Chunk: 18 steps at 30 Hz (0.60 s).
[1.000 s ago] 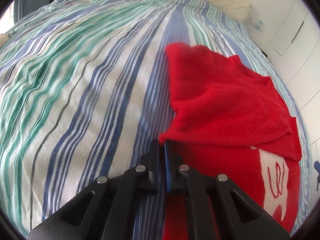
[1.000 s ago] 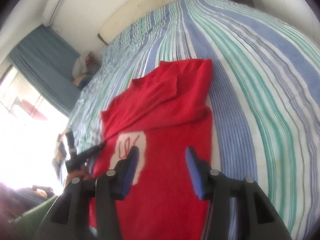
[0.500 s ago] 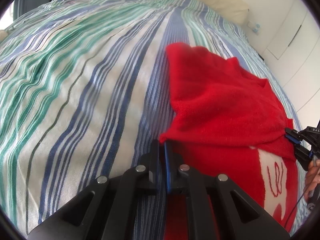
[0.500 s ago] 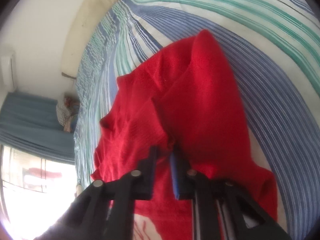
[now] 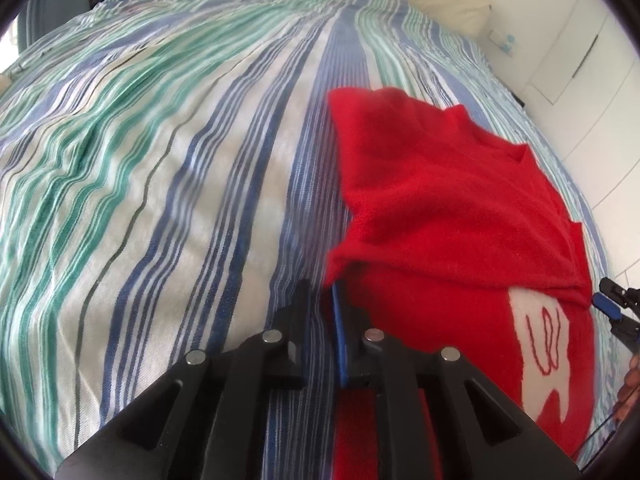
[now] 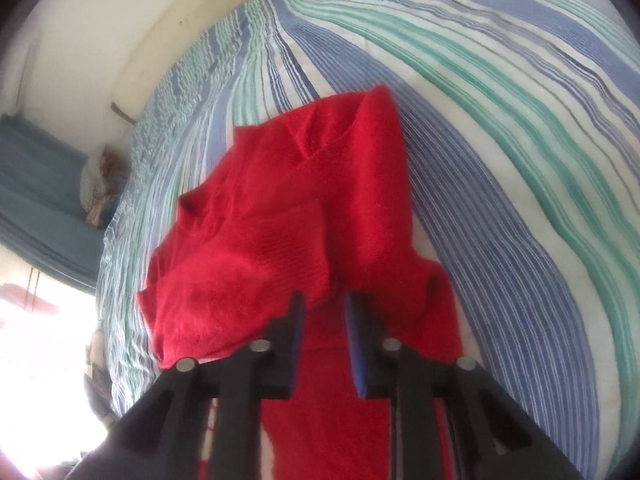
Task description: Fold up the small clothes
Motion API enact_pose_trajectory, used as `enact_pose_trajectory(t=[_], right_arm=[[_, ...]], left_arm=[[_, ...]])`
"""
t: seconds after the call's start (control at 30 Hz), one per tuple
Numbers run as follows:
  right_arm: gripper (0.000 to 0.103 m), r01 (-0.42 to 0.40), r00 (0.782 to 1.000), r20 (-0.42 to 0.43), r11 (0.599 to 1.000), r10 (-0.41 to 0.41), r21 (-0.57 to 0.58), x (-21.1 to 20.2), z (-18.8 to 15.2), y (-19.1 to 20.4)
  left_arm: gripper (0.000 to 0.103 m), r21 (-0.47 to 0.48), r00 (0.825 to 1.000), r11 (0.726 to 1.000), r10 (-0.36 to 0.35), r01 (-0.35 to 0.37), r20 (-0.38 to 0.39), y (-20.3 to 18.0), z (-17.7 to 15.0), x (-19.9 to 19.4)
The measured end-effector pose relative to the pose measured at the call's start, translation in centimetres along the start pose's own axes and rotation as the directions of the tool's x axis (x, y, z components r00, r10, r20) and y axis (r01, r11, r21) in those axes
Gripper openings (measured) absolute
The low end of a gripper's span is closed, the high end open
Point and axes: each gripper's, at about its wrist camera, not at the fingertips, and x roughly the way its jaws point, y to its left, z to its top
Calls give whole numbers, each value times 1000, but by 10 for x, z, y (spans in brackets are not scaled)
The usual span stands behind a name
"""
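Note:
A red knitted sweater (image 5: 448, 208) with a white patch (image 5: 540, 344) lies on the striped bedspread (image 5: 160, 160), its sleeves folded over the body. My left gripper (image 5: 322, 292) sits at the sweater's left edge, jaws slightly apart with a small gap, and nothing is clamped between them. My right gripper (image 6: 324, 308) hovers over the sweater (image 6: 288, 232), just in front of a folded sleeve end, jaws a little apart and holding nothing. The right gripper also shows at the right edge of the left wrist view (image 5: 612, 304).
A cream headboard cushion (image 6: 192, 32) runs along the bed's far end. A pile of clothes (image 6: 100, 184) lies beside a blue curtain (image 6: 36, 200). White cupboard doors (image 5: 580, 60) stand to the right of the bed.
My left gripper's jaws have parted from the sweater's edge. My right gripper closed on the sleeve half a second ago and has now opened and drawn back a little.

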Motion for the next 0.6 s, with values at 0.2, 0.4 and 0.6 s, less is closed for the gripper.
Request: enact_pose_trajectory(t=[0.2, 0.4, 0.6], right_arm=[[51, 42, 998, 51, 939, -27, -341, -68, -42, 4], [51, 63, 997, -1, 823, -78, -565, -98, -120, -14], [52, 97, 988, -41, 788, -152, -608, -99, -182, -36]], left_arm=[[70, 34, 999, 999, 12, -10, -40, 1, -32, -53], [86, 105, 993, 994, -4, 17, -117, -22, -90, -88], [86, 298, 973, 943, 193, -147, -129, -53, -138, -87]])
